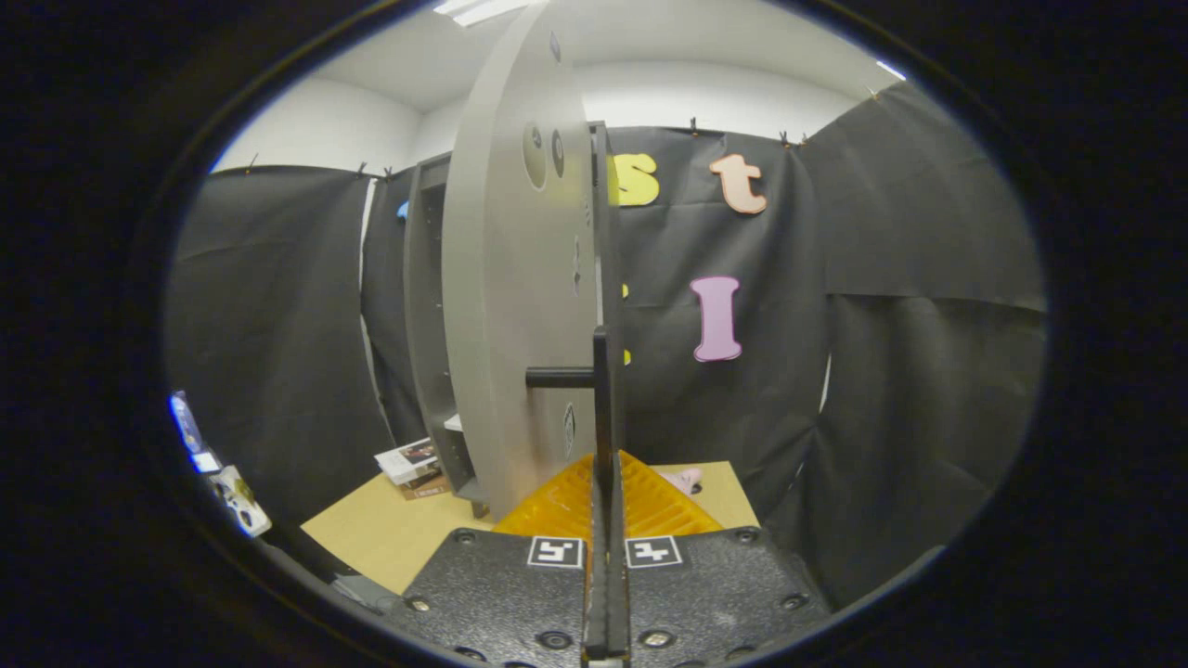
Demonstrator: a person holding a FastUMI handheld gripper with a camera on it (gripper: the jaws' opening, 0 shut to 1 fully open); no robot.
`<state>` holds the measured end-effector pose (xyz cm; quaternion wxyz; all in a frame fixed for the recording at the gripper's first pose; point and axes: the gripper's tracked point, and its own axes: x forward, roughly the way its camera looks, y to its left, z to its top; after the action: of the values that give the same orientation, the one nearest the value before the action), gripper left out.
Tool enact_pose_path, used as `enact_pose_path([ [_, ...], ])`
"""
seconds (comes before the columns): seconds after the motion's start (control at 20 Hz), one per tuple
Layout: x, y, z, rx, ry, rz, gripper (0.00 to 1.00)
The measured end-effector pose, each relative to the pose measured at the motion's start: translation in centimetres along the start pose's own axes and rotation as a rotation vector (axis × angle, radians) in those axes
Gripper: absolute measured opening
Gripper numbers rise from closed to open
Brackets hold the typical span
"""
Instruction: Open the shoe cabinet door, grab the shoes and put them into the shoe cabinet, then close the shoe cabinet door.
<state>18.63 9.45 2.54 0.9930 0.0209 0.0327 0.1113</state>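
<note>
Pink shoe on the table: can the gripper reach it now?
Probably not yet: the gripper is shut on the door handle. The pink shoe lies beyond the fingers, right of the door; once released, that side looks free.

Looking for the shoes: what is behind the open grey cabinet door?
Behind the grey cabinet door, a pink shoe's tip shows on the wooden table; the door and gripper, shut on the door's edge, hide the rest.

Tongs (pixel 605 506) pinched on handle (pixel 601 408) of grey cabinet door (pixel 506 306), door swung open, cabinet (pixel 425 306) behind.
</note>
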Motion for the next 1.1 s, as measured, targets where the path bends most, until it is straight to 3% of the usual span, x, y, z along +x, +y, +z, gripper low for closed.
enact_pose_path([
  [0.3,0.2,0.0,0.1,-0.01,-0.011,0.072,0.04],
  [0.5,-0.1,-0.2,-0.5,0.017,0.015,0.112,0.1],
  [0.6,-1.0,-1.2,-1.0,0.011,0.017,0.071,0.14],
  [0.8,-4.2,-3.6,-3.2,0.014,0.019,-0.045,0.33],
  [1.1,-7.6,2.1,-10.8,0.054,0.108,-0.127,0.65],
])
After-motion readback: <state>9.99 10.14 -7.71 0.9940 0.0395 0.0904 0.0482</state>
